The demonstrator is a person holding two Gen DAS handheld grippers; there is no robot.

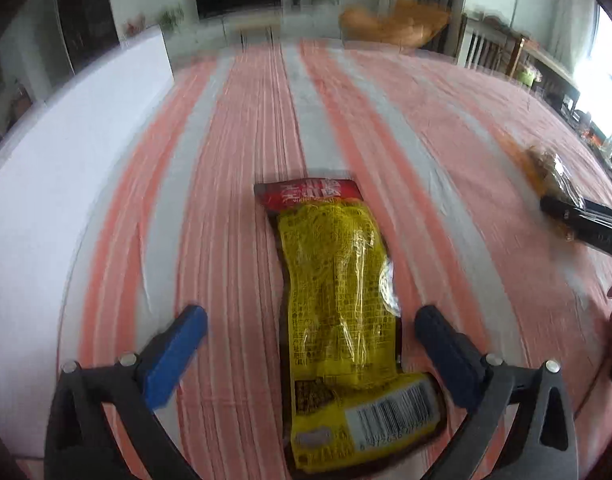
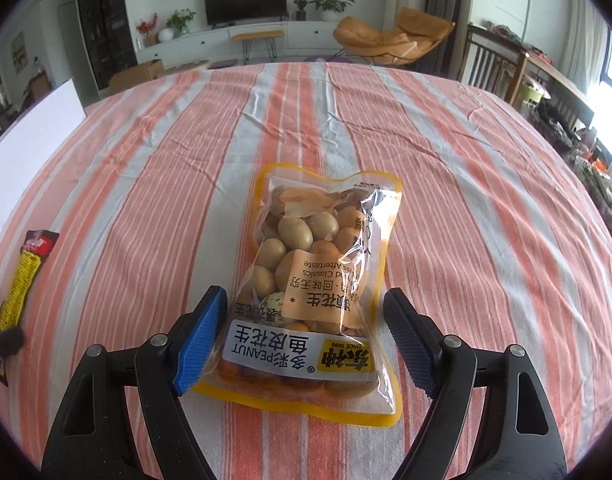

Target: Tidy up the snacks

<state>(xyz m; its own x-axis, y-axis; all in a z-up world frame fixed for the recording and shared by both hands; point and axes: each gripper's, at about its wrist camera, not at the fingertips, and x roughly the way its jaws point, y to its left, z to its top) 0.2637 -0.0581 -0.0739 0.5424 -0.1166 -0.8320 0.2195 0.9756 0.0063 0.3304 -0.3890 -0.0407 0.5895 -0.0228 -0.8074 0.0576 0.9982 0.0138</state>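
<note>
**Operator:** Looking down my right gripper (image 2: 304, 334), I have its jaws spread wide either side of the peanut bag (image 2: 320, 280), not pressing it. The bag lies flat on the striped tablecloth (image 2: 486, 208).

**Partner:** How will it handle?

**Operator:** Light, I'd guess, with crinkly, slippery film and lumpy nuts inside. I'd pinch across the lower labelled band.

**Partner:** And the left?

**Operator:** My left gripper (image 1: 310, 328) is open wide too, straddling the yellow snack packet (image 1: 338, 300), which is slim, soft and flat. I'd grip mid-body. The cloth is wrinkled and may drag. Beyond the table there is a television (image 2: 245, 0) and an orange lounge chair (image 2: 390, 40).
</note>
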